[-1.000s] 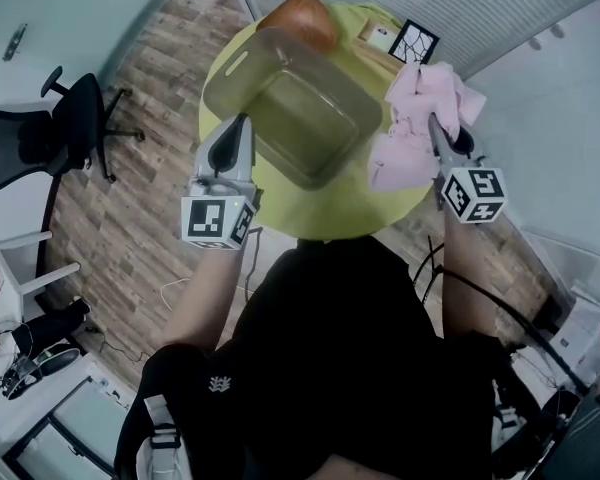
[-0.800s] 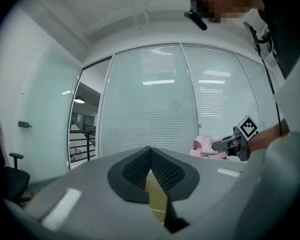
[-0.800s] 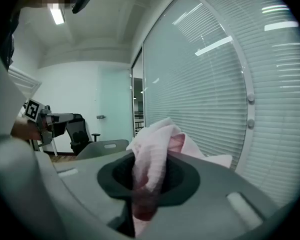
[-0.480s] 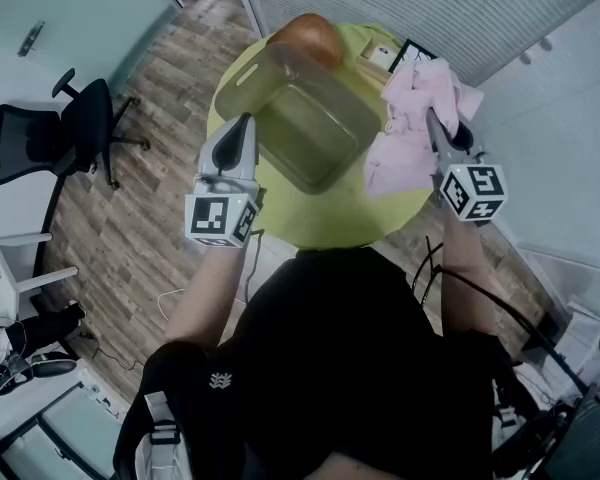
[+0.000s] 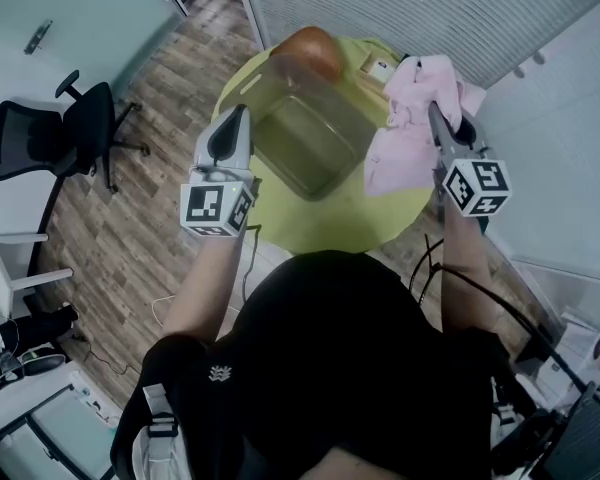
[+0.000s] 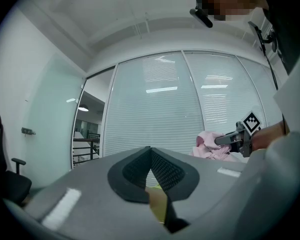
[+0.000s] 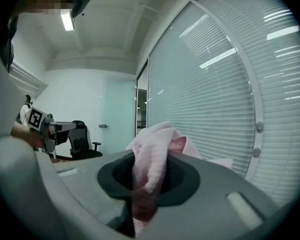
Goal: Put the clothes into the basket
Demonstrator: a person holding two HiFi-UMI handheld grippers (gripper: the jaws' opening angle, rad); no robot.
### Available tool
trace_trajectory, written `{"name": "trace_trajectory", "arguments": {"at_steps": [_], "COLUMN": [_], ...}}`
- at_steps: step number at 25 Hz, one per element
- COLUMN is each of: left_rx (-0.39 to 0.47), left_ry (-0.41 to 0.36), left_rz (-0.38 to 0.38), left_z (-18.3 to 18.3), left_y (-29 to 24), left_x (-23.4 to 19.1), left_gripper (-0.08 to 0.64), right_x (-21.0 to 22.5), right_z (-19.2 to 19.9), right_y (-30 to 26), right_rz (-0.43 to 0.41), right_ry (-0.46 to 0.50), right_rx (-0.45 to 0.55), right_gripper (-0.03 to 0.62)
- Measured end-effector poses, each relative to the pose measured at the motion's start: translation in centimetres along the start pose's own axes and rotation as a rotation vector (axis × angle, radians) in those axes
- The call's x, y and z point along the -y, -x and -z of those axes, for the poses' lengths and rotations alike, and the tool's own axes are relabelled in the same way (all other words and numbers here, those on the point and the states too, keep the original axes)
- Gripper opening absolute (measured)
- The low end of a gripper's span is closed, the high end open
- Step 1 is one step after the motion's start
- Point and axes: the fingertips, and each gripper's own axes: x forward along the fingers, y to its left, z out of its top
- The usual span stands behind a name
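Head view: holds pink garment (image 5: pixel 412 133) in right gripper (image 5: pixel 433 110) above table (image 5: pixel 350 218), right of basket (image 5: pixel 310 138) (jaw tips lost in folds). Left gripper view: left gripper (image 6: pixel 151 151) pinched together, nothing between. Right gripper view: clamped narrow on garment, lower end cut off.

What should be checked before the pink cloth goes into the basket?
1. Grip: right gripper shut on cloth: ok.
2. Basket open on top, nothing in it: ok.
3. Cloth above basket: not ok; it hangs to the basket's right.
4. Cloth's lower edge clear of table: cannot tell.
5. Left gripper shut, empty, by the basket's left rim, away from the cloth: ok.
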Motion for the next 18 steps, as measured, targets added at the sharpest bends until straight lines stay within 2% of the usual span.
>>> {"name": "trace_trajectory", "arguments": {"at_steps": [13,18], "left_rx": [0.045,0.052], "left_ry": [-0.021,-0.022], "left_rz": [-0.059,-0.080], "left_z": [-3.5,-2.7], "left_y": [1.4,1.7], "left_x": [-3.1,-3.3], "left_gripper": [0.006,0.006], "right_x": [-3.4,-3.7], "right_z": [-5.2,-5.2], "right_y": [-2.3,-3.4], "right_rz": [-0.055,-0.092], "right_ry": [0.043,0.029], "right_rx": [0.060,0.081], "right_gripper": [0.080,0.080]}}
